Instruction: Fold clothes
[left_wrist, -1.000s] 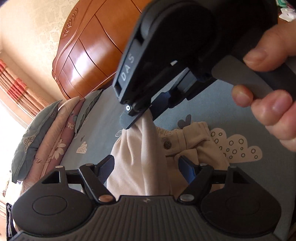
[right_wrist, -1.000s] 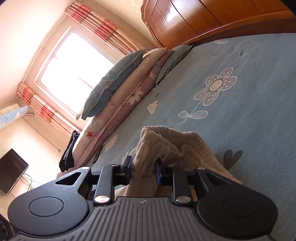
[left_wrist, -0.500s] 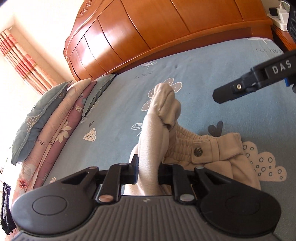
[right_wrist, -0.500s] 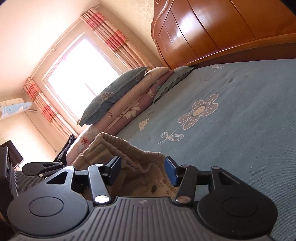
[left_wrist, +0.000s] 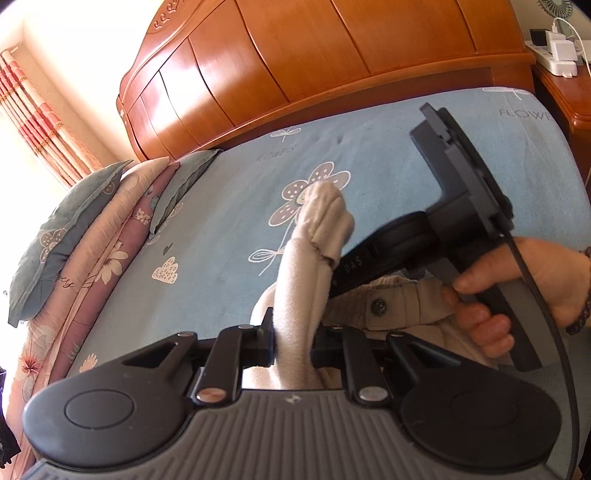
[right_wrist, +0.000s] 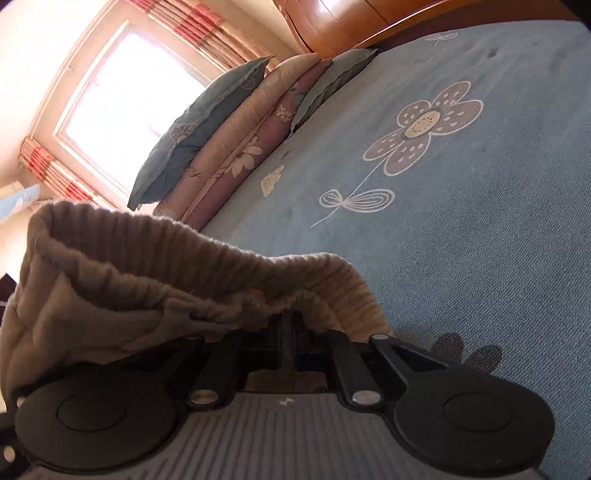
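Beige trousers lie bunched on the blue bed sheet (left_wrist: 369, 166). My left gripper (left_wrist: 291, 339) is shut on one trouser leg (left_wrist: 314, 236), which stands up between its pads and flops over at the top. The buttoned waistband (left_wrist: 391, 295) lies just behind it. A hand (left_wrist: 535, 280) holds my right gripper (left_wrist: 334, 282), which reaches in from the right to that waistband, its tips hidden by the leg. In the right wrist view the ribbed waistband (right_wrist: 184, 251) drapes over my right gripper (right_wrist: 288, 332), whose jaws are shut together at the cloth's edge.
A wooden headboard (left_wrist: 295, 66) runs along the far side of the bed. Pillows and a folded quilt (left_wrist: 92, 240) are stacked at the left edge. A nightstand (left_wrist: 565, 85) with chargers stands at the far right. A bright window (right_wrist: 129, 103) lies beyond the pillows.
My left gripper closed on the trouser leg and lifted it slightly. My right gripper let go of the leg's top, dropped down to the waistband and shut there.
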